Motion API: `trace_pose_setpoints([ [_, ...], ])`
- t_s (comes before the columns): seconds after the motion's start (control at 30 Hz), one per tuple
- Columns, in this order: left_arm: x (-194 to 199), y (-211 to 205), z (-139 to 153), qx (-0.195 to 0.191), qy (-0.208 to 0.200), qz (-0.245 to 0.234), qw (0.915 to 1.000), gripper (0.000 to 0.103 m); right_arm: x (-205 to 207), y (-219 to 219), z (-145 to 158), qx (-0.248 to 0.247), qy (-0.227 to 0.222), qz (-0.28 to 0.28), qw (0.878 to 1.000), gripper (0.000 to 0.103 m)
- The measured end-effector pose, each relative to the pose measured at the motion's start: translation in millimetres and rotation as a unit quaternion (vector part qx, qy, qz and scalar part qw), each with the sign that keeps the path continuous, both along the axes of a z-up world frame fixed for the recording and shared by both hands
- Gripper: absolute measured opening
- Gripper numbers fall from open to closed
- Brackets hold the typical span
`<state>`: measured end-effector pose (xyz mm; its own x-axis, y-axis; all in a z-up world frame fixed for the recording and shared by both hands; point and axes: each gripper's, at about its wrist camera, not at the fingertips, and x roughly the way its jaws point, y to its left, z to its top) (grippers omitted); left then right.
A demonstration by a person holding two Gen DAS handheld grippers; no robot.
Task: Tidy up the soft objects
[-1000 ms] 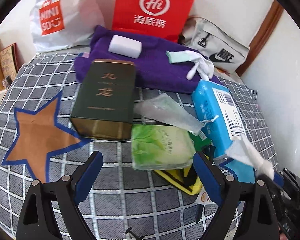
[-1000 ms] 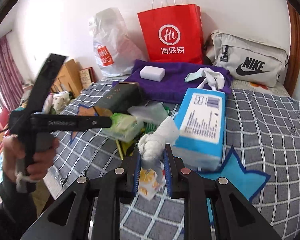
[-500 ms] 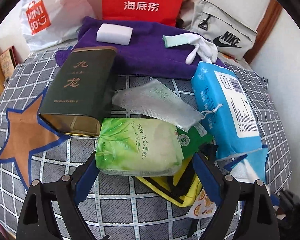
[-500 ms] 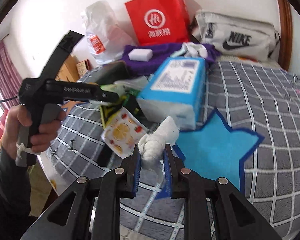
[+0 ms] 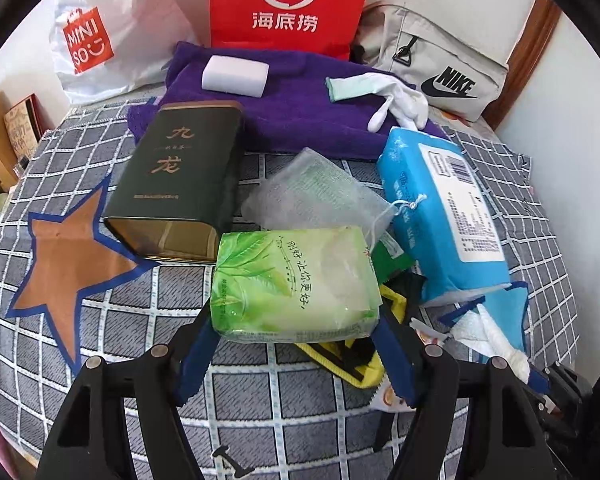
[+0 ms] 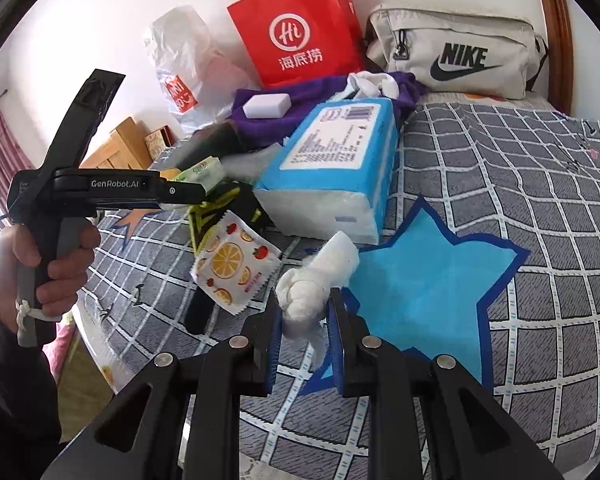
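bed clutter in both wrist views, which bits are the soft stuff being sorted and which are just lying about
Part of the job:
- green tissue pack, between the open left gripper fingers
- white knotted cloth, clamped in the right gripper
- blue tissue pack
- mesh pouch

Just lying about:
- dark tea tin
- red paper bag
- Nike bag

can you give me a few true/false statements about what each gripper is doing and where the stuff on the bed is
1. The right gripper is shut on a knotted white cloth. True.
2. The white sponge block lies on the purple towel. True.
3. The left gripper carries the blue tissue pack. False: its jaws stand wide on either side of the green tissue pack; the blue pack lies on the bed, to the right.
4. The dark green tin stands upright. False: it lies on its side on the checked bedspread.
5. The red paper bag stands by the wall beside the Nike bag. True.
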<state>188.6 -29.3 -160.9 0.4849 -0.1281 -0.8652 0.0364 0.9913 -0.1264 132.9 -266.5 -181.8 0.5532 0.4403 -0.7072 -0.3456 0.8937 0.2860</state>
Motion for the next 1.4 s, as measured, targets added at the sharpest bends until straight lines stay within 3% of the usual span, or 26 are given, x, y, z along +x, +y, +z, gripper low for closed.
trace_pose_setpoints([
  [0.43,-15.1,10.9,38.4,-0.011,-0.031,0.000,0.9995,0.071,-7.8,13.1,38.7,0.012,-0.038,0.011,0.999,0.021],
  [1.4,-26.6,75.2,92.0,-0.048,-0.088,0.042,0.9940,0.071,15.5,25.5,123.0,0.007,-0.098,-0.044,0.994,0.021],
])
